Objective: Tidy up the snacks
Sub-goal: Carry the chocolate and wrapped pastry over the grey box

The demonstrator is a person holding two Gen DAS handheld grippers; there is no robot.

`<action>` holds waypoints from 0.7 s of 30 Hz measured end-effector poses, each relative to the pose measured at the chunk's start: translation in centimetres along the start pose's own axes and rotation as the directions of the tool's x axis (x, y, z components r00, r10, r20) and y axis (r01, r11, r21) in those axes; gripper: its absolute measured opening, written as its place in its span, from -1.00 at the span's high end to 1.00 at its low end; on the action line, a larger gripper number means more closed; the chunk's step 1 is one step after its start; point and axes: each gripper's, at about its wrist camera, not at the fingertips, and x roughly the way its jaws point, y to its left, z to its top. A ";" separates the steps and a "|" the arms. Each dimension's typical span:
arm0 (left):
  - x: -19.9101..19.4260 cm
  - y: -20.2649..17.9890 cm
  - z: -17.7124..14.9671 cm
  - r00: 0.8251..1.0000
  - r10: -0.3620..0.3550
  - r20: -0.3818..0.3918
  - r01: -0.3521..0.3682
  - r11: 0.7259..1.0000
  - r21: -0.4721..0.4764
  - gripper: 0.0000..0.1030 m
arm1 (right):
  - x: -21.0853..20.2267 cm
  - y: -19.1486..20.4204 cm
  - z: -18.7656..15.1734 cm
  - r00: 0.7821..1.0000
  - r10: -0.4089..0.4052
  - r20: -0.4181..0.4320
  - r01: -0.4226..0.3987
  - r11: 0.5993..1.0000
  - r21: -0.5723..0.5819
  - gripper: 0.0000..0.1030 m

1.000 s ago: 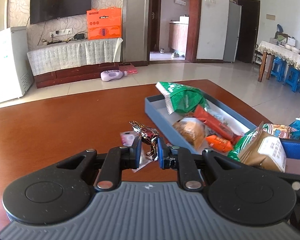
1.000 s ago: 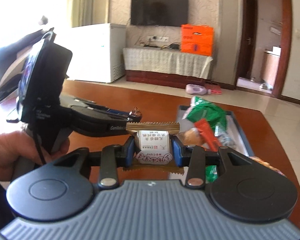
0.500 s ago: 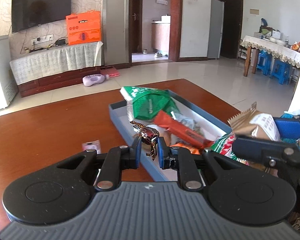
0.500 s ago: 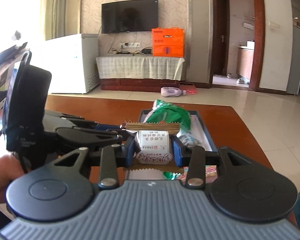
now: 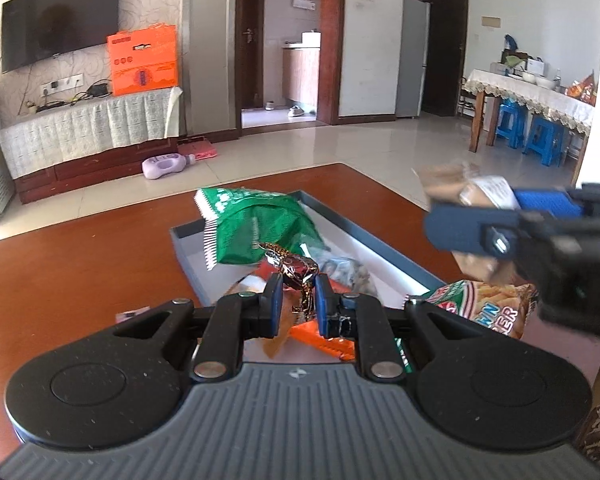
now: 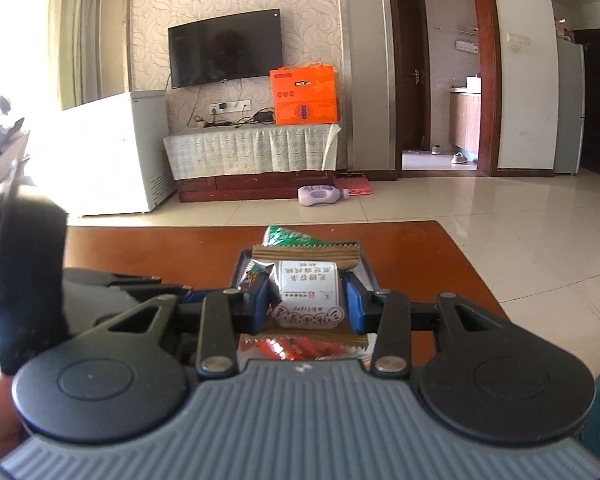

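Both grippers hang over the blue tray (image 5: 388,246) on the desk (image 5: 80,264). The left gripper (image 5: 296,306) pinches a foil-wrapped candy (image 5: 296,270) above the tray's near end; the right gripper (image 6: 306,306) clamps a brown-and-white cake packet (image 6: 306,284). Better to lower each onto bare tray floor beside the green bag (image 5: 256,228) before letting go. The packet's Chinese label is unreadable; a packet near the tray shows "ER".

Green packet (image 5: 256,228), grey-blue tray (image 5: 384,248), red-brown table (image 5: 80,272).
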 end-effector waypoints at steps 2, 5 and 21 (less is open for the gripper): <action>0.5 -0.3 0.1 1.000 -0.004 -0.002 0.004 1.000 0.011 0.61 | 0.6 -0.5 0.3 1.000 -0.008 0.000 0.008 1.000 0.009 0.19; 1.2 -0.5 0.2 1.000 -0.010 -0.005 0.010 1.000 0.023 0.61 | 1.2 -1.0 0.8 1.000 -0.021 0.008 0.021 1.000 0.015 0.19; 5.3 0.2 1.6 0.999 -0.036 -0.013 0.036 0.999 0.017 0.61 | 2.0 -2.3 0.7 0.999 -0.042 0.011 0.042 0.999 0.029 0.19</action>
